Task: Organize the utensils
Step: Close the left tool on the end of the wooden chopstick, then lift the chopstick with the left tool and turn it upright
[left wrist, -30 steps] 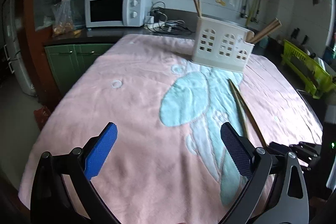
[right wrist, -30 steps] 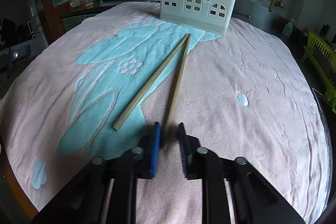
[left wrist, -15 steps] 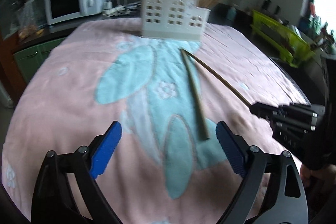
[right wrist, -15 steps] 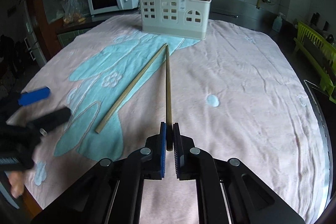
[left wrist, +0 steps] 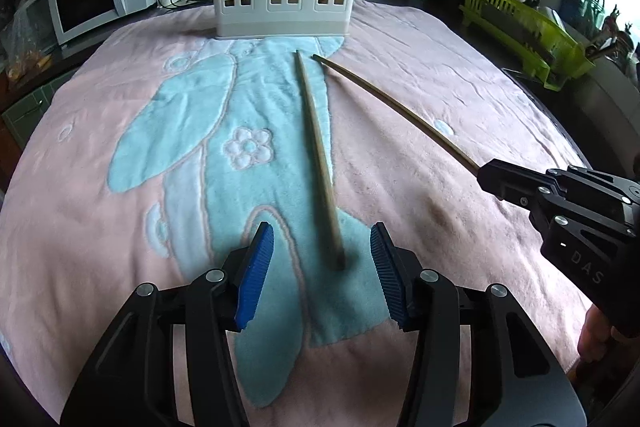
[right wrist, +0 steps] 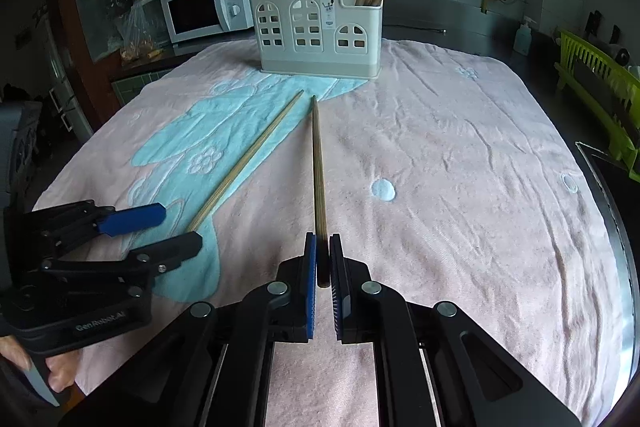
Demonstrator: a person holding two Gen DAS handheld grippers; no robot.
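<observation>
The cream utensil caddy point(right wrist: 318, 29) has chopsticks standing in both end compartments. In front of it, right hand-held gripper point(right wrist: 323, 269) is clenched on one chopstick point(right wrist: 318, 163). Left hand-held gripper point(left wrist: 320, 267), marked "GenRobot.AI", has been closing around the other chopstick point(left wrist: 318, 155) on the towel point(left wrist: 100, 219), pads not touching.

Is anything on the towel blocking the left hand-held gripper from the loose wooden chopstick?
Nothing visible: the loose wooden chopstick already lies with its near end between the left hand-held gripper's closing jaws, pads not yet touching.
</observation>
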